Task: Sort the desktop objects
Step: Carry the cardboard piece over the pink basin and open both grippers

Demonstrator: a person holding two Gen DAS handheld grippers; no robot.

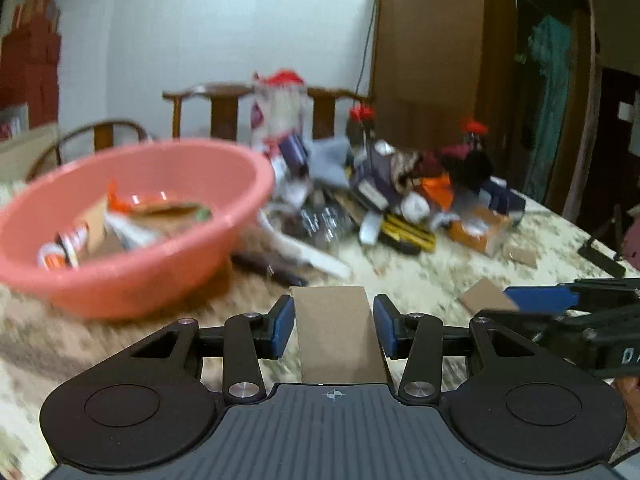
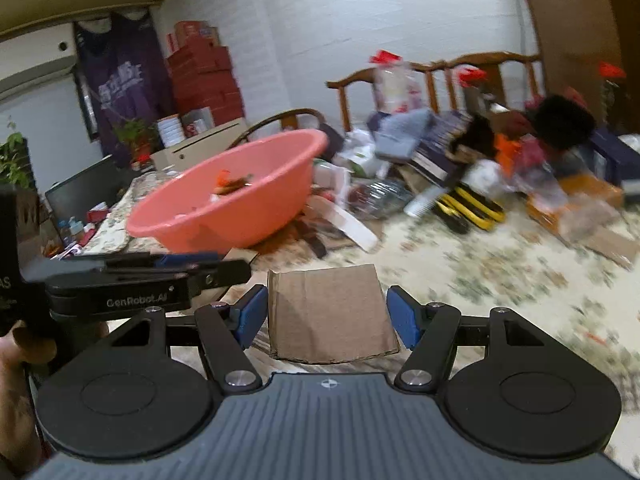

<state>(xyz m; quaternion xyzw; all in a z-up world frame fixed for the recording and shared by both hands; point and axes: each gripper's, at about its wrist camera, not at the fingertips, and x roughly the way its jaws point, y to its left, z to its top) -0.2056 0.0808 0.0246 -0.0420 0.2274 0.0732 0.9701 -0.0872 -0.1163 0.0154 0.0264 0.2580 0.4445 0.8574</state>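
Nearest the lens, my left claw is clenched on a narrow cardboard strip. Both blue pads lie against its long edges, and the strip runs straight ahead toward 12 o'clock, apparently clear of the surface.

My right claw grasps a wider cardboard sheet in the same manner. Its pads meet the sheet's side edges, and the sheet's far edge points to 12 o'clock.

The pink basin stands at 10 o'clock in the left wrist view and at 11 o'clock in the right. It already holds wrappers and card scraps. The unsorted heap of boxes, bottles and packets lies at 1 o'clock, well apart from both claws.

Step in hand, as I judge it: two cardboard pieces have been picked up and are being carried to the basin.

The next move calls for:
- swinging each claw toward 10 o'clock;
- clearing the basin's raised rim;
- keeping the two claws, now close side by side, from colliding;
- releasing only once each piece is over the bowl's hollow.
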